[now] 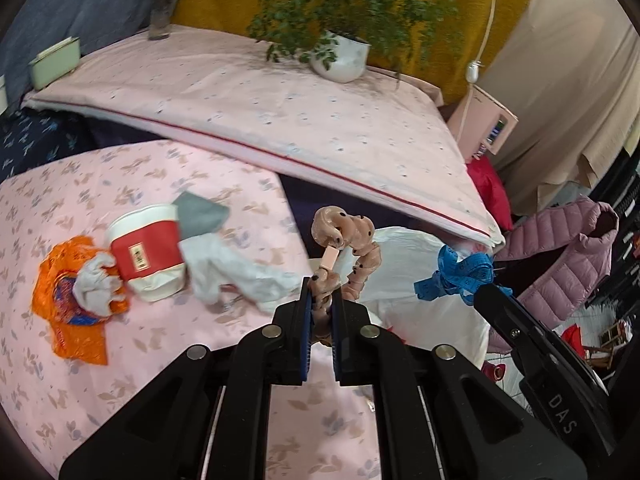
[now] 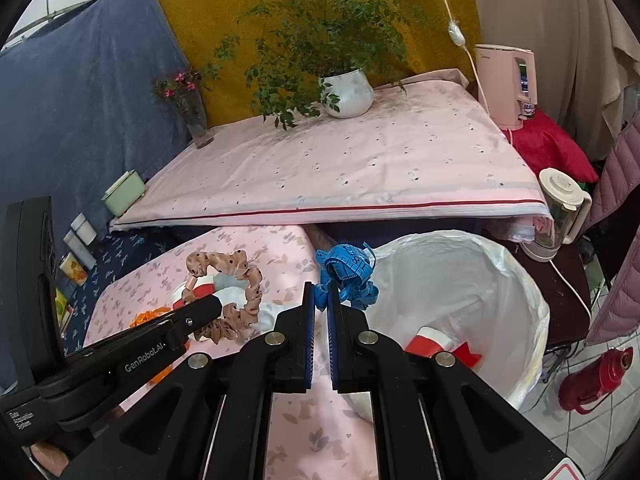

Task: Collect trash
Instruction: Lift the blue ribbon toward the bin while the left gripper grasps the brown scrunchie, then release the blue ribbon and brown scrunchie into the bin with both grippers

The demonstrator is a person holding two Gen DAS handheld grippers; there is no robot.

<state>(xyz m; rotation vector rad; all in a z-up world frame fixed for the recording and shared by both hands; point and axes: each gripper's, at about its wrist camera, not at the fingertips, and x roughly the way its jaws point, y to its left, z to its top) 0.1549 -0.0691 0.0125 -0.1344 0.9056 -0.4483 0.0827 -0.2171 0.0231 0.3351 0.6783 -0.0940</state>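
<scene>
Right wrist view: right gripper (image 2: 323,298) is clamped on the blue tape measure (image 2: 346,270), with the lined bin (image 2: 532,304) just right of it, the nearer hand. Left gripper (image 1: 323,296), pinching the scrunchie (image 1: 352,240), sits further left, over the pink surface (image 1: 140,380).

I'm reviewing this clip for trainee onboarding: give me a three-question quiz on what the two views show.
1. True or false: the left gripper is shut on the scrunchie.
2. What does the right gripper hold? A) paper cup B) blue measuring tape C) orange wrapper
3. Fill in: a red and white cup already lies inside the ____.

Key: 1 true. 2 B, the blue measuring tape. 3 the bin with a white liner; another paper cup lies on the pink cloth.
</scene>
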